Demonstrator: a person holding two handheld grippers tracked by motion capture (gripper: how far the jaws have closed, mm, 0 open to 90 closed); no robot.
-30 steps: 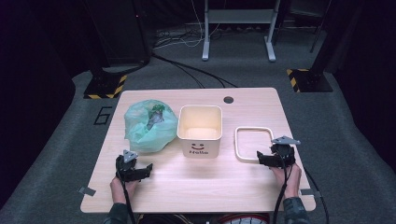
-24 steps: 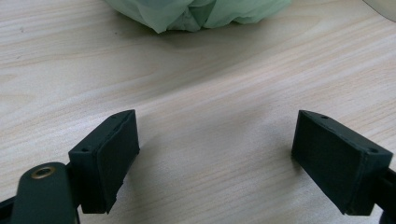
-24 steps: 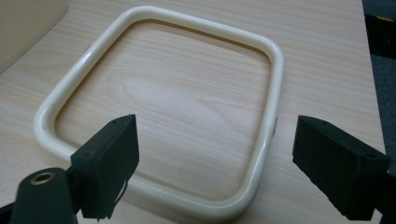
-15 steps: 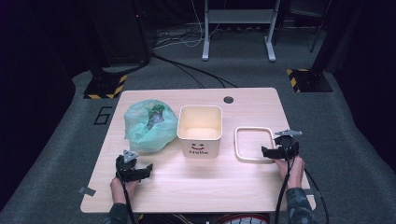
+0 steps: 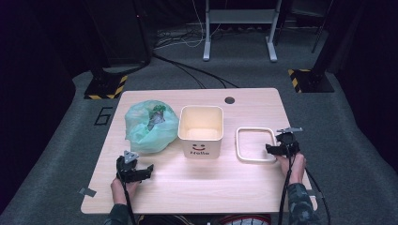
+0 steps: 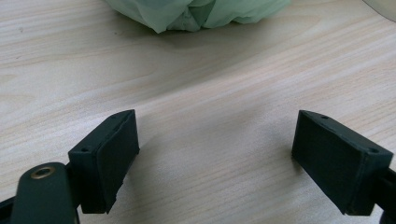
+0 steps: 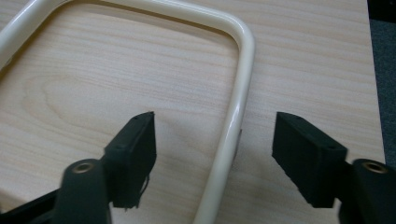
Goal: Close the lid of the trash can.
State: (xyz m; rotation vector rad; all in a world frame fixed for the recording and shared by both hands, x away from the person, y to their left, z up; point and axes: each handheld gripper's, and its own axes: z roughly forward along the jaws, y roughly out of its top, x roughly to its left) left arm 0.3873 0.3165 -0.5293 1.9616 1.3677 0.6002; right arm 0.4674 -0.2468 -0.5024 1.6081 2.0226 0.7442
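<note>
A cream square bin (image 5: pixel 201 131) with a smiley face stands mid-table. To its left lies a crumpled green plastic bag (image 5: pixel 151 126), whose lower edge (image 6: pixel 196 14) shows at the top of the left gripper view. A cream square ring (image 5: pixel 256 144) lies flat to the right of the bin. My right gripper (image 5: pixel 276 148) is open at the ring's right side, and the ring's rail (image 7: pixel 231 121) runs between its jaws. My left gripper (image 5: pixel 141 169) rests open on bare wood below the bag, with nothing between its fingers (image 6: pixel 105 158).
The wooden table (image 5: pixel 206 187) has a round cable hole (image 5: pixel 229 100) at its far edge. The table's right edge (image 7: pixel 373 79) is close to my right gripper. Grey carpet, cables and a metal stand lie beyond the table.
My right gripper has moved forward and slightly left, onto the right side of the cream ring. The left gripper has stayed in place.
</note>
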